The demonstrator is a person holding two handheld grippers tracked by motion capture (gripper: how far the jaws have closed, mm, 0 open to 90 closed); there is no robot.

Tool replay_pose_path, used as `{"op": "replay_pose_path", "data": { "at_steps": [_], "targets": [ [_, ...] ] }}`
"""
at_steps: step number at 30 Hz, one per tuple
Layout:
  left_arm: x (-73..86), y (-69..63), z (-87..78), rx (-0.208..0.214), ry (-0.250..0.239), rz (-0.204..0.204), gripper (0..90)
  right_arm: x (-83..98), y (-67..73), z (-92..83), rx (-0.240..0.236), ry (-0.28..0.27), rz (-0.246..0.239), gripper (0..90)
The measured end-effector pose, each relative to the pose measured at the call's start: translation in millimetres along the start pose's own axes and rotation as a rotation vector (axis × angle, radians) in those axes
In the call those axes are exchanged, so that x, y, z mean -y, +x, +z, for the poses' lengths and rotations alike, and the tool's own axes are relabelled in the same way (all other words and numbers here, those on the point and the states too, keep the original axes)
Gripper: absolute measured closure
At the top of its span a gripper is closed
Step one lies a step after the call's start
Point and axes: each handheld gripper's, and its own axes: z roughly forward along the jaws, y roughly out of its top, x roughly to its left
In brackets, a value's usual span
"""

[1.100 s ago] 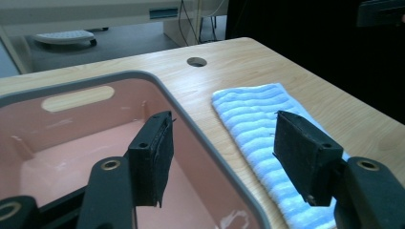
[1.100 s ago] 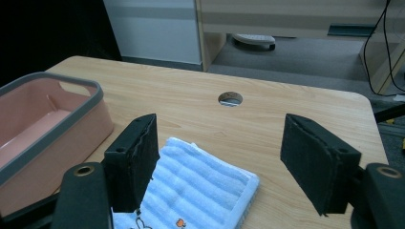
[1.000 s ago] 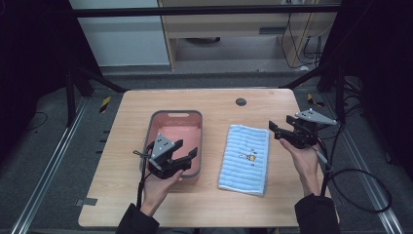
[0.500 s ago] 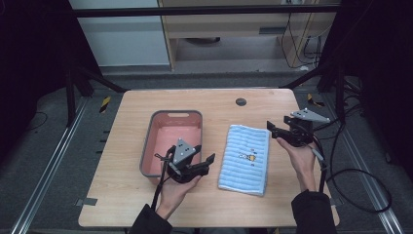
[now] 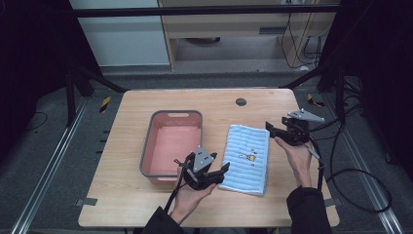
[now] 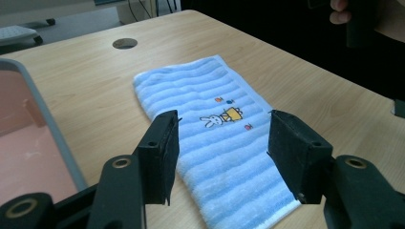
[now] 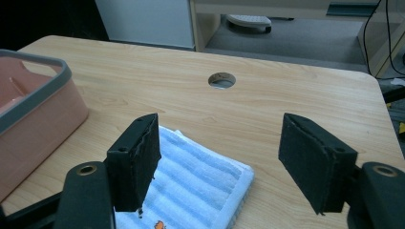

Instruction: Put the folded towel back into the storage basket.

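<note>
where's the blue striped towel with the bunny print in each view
High view: the blue striped terry towel with the bunny print lies right of centre, beside the pink plastic bin.
Left gripper view: centre, running from mid-frame down between the black jaws.
Right gripper view: bottom centre, its far corner showing.
Shared landmark: the round hole in the wooden table, beyond the towel's far end.

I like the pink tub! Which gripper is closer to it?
Left. The left gripper sits right by the pink tub's near corner, jaws open toward the blue towel. The right gripper is across the towel, far from the tub.
</note>
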Motion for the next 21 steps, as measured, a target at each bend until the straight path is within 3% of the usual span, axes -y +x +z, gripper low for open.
{"op": "replay_pose_path", "data": {
  "at_steps": [5, 10, 21],
  "targets": [
    [5.9, -5.0, 6.6, -0.010, 0.023, 0.015, 44.0, 3.9, -3.2, 6.0, 0.010, 0.013, -0.001, 31.0],
    [11.5, -6.2, 12.1, 0.001, 0.040, -0.002, 44.5, 9.0, -6.9, 11.5, 0.016, 0.019, 0.018, 31.2],
    [26.9, -10.8, 25.1, -0.010, 0.092, 0.009, 47.1, 14.2, -5.8, 24.0, 0.025, 0.060, -0.011, 32.1]
  ]
}}
